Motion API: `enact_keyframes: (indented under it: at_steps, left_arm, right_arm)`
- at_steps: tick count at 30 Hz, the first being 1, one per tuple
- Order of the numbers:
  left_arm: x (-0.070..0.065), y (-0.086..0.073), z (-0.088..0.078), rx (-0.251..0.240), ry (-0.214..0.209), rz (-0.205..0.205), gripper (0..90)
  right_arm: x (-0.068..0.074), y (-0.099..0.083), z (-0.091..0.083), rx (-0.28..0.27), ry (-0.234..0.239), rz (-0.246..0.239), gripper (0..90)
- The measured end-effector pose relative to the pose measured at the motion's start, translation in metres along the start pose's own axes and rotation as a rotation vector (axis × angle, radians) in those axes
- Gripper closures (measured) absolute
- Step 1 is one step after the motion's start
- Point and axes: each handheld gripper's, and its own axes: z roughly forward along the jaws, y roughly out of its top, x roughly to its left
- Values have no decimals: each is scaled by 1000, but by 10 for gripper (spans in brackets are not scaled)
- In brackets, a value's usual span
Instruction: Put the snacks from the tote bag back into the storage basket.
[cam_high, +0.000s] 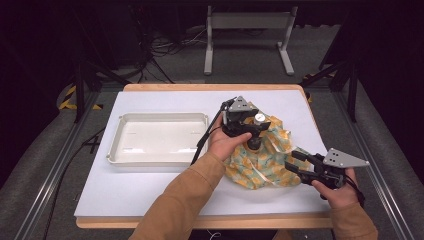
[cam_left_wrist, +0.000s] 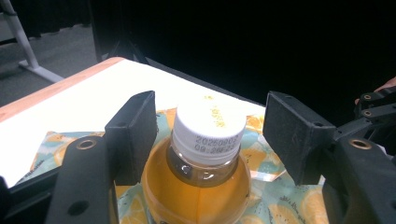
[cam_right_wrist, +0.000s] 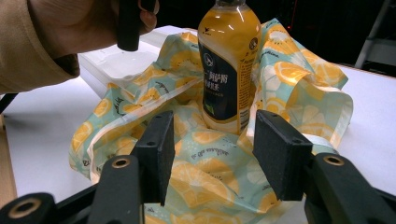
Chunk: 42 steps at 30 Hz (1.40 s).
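Bottle of orange drink, white-capped, dark label down its front, stands upright on a crumpled cloth printed with lemon slices on pale teal. I see the cloth bunched up around the bottle's base, at the right half of the white worktop. My left gripper is released, its jaws spread either side of the bottle's neck and cap, not touching. My right gripper is also released, low over the cloth's near edge, jaws apart. A white tray lies left of the cloth, with nothing in it.
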Motion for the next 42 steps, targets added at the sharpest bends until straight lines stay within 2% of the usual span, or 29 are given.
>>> enact_keyframes:
  at_steps: [13, 14, 17, 20, 21, 24, 31, 36, 42]
  left_arm:
    - [0, -4, 1, 5, 36, -2, 469]
    - [-1, -5, 1, 5, 36, -14, 480]
    - [-1, -6, 0, -5, 43, -7, 529]
    - [-3, -5, -1, -11, 58, 25, 563]
    - [-2, -5, -1, -16, 46, 47, 574]
    - [-2, -6, -1, -19, 47, 47, 581]
    - [-2, -3, -4, -15, 13, 63, 583]
    - [-4, 4, -8, -20, -17, 86, 583]
    - [-8, 15, -16, -37, -49, 89, 583]
  right_arm:
    - [0, 0, 0, 7, 0, 5, 505]
    - [0, 0, 0, 6, 0, 5, 506]
    - [0, 0, 0, 4, 2, 4, 506]
    - [0, 0, 0, 6, 0, 6, 508]
    - [0, 0, 0, 7, 2, 6, 508]
    - [0, 0, 0, 8, 1, 5, 509]
    - [0, 0, -1, 4, 0, 6, 510]
    - [0, 0, 0, 7, 0, 7, 510]
    - [0, 0, 0, 9, 1, 8, 510]
